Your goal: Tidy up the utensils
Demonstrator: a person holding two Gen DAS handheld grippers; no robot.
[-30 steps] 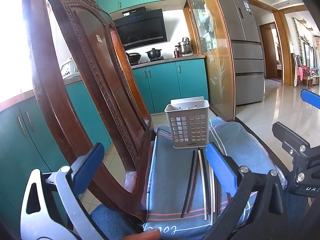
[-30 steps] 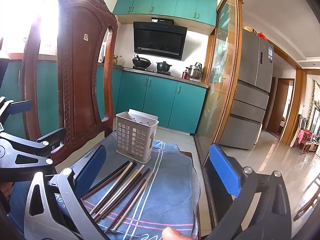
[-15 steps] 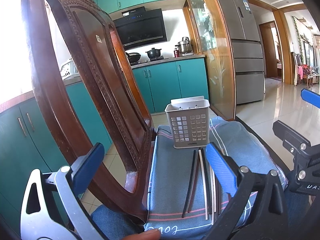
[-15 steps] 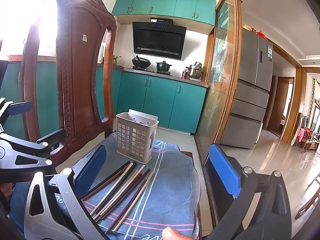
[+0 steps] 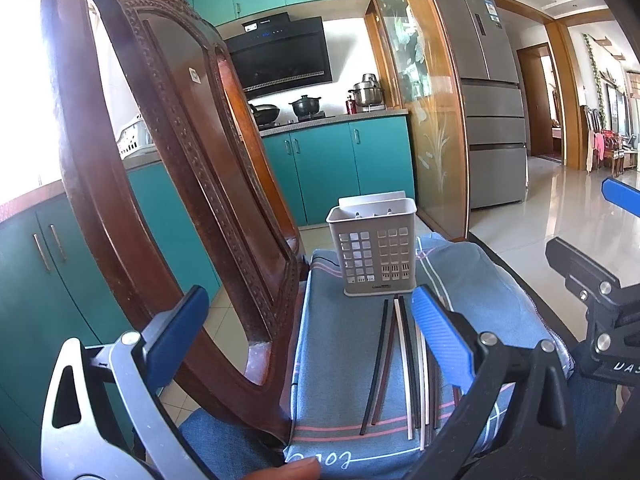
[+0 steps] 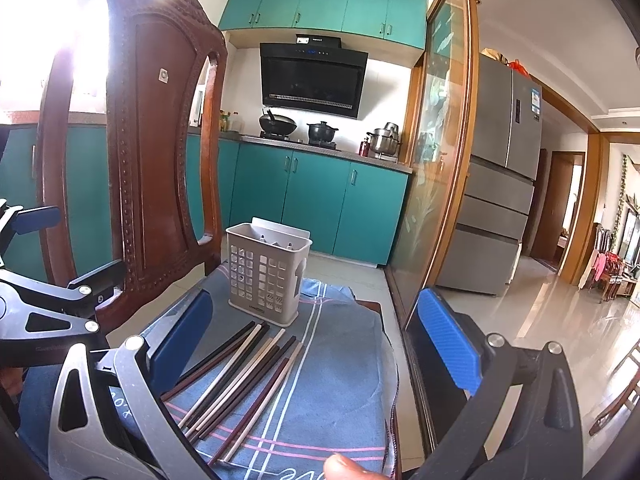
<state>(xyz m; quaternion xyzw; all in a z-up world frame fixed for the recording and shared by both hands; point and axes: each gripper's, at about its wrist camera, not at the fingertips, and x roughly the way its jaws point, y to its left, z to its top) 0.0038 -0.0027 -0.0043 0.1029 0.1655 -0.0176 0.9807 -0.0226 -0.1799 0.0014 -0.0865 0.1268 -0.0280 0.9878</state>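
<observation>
Both tools, left [image 5: 308,344] and right [image 6: 316,344], gape empty above chopsticks [image 6: 240,376] laid before the basket [image 6: 266,276] for loading.

Kitchen with teal cabinets, bright daylight from the left.
Carved wooden chair back [image 6: 160,152] in the foreground; black range hood [image 6: 312,78] above the stove; steel refrigerator [image 6: 504,184] beside a glass sliding door [image 5: 428,112]; glossy tiled floor [image 5: 532,216].

Left tongs [image 5: 308,340] edged slightly nearer — basket [image 5: 373,251] marginally closer
</observation>
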